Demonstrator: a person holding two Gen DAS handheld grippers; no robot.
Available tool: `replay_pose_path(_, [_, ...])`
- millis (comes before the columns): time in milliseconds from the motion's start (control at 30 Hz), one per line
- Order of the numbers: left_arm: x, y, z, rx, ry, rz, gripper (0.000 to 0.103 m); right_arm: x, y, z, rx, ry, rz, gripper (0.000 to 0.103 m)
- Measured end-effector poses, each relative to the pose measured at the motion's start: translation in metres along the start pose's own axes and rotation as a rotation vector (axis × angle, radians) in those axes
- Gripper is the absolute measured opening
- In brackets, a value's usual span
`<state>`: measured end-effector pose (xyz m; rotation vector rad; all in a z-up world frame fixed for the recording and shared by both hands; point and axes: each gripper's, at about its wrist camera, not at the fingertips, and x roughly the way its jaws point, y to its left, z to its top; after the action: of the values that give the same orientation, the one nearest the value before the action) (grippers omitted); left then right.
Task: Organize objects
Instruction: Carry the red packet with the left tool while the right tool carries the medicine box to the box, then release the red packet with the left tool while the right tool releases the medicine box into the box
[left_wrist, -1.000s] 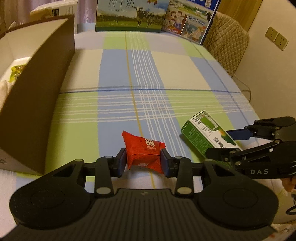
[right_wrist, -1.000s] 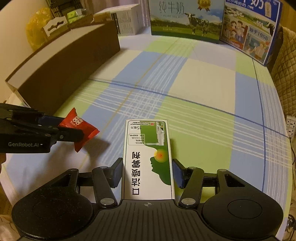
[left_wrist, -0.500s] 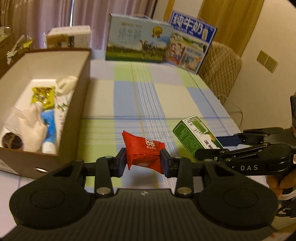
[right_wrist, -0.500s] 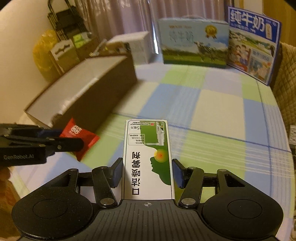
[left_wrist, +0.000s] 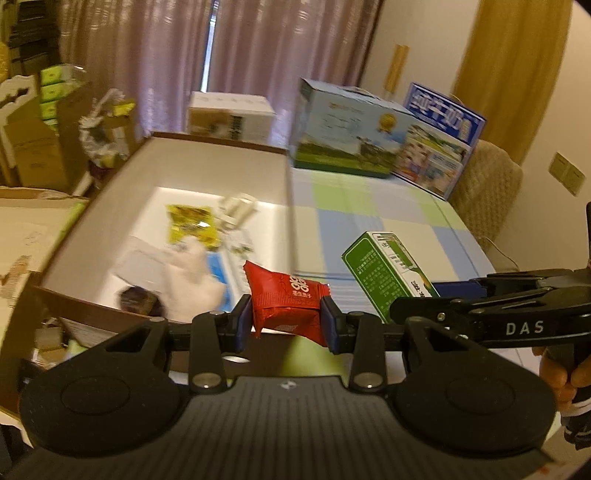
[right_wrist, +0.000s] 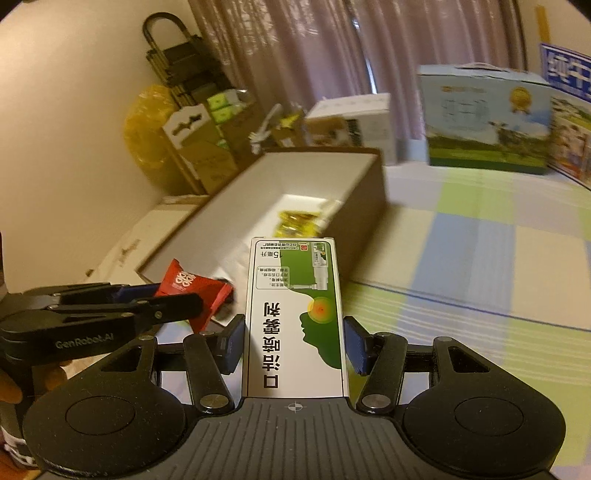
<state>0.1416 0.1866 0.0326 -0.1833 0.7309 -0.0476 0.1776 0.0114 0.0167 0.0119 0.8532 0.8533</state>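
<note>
One red snack packet (left_wrist: 286, 304), one green-white carton (right_wrist: 297, 317), each clamped in one hand-held gripper.

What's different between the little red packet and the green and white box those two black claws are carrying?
The red packet is a soft, crinkled foil wrapper; the green and white box is stiff cardboard with flat faces. The packet is short and squarish, the box long and narrow. The packet sits in the left gripper, the box in the right gripper. Both are pinched between closed pads, lifted off the checked tablecloth, near the open cardboard box.
</note>
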Motion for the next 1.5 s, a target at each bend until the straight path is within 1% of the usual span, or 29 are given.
replay_pose_path(100, [-0.005, 0.024, 0.008, -0.008, -0.015, 0.029, 0.033, 0.015, 0.016, 0.011, 0.002, -0.009, 0.009, 0.052])
replay_pose_path(200, [-0.007, 0.046, 0.016, -0.012, -0.025, 0.045, 0.033, 0.032, 0.028, 0.022, -0.004, -0.017, -0.001, 0.052])
replay_pose_path(333, [0.001, 0.07, 0.03, -0.01, -0.026, 0.062, 0.033, 0.056, 0.038, 0.034, 0.001, -0.015, -0.024, 0.052])
replay_pose_path(433, [0.009, 0.085, 0.041, 0.001, -0.031, 0.07, 0.033, 0.076, 0.04, 0.044, 0.012, 0.008, -0.034, 0.052])
replay_pose_path(633, [0.036, 0.112, 0.063, 0.02, -0.015, 0.089, 0.033, 0.114, 0.035, 0.061, 0.033, 0.048, -0.072, 0.052])
replay_pose_path(900, [0.081, 0.129, 0.085, 0.048, 0.028, 0.086, 0.033, 0.157, 0.024, 0.09, 0.034, 0.061, -0.126, 0.052])
replay_pose_path(1133, [0.118, 0.139, 0.103, 0.077, 0.068, 0.082, 0.033, 0.187, 0.01, 0.108, 0.055, 0.071, -0.157, 0.052])
replay_pose_path(1367, [0.15, 0.148, 0.12, 0.093, 0.092, 0.072, 0.035, 0.206, -0.003, 0.118, 0.083, 0.084, -0.176, 0.052])
replay_pose_path(1500, [0.163, 0.155, 0.126, 0.079, 0.096, 0.063, 0.039, 0.211, -0.008, 0.119, 0.092, 0.093, -0.185, 0.052])
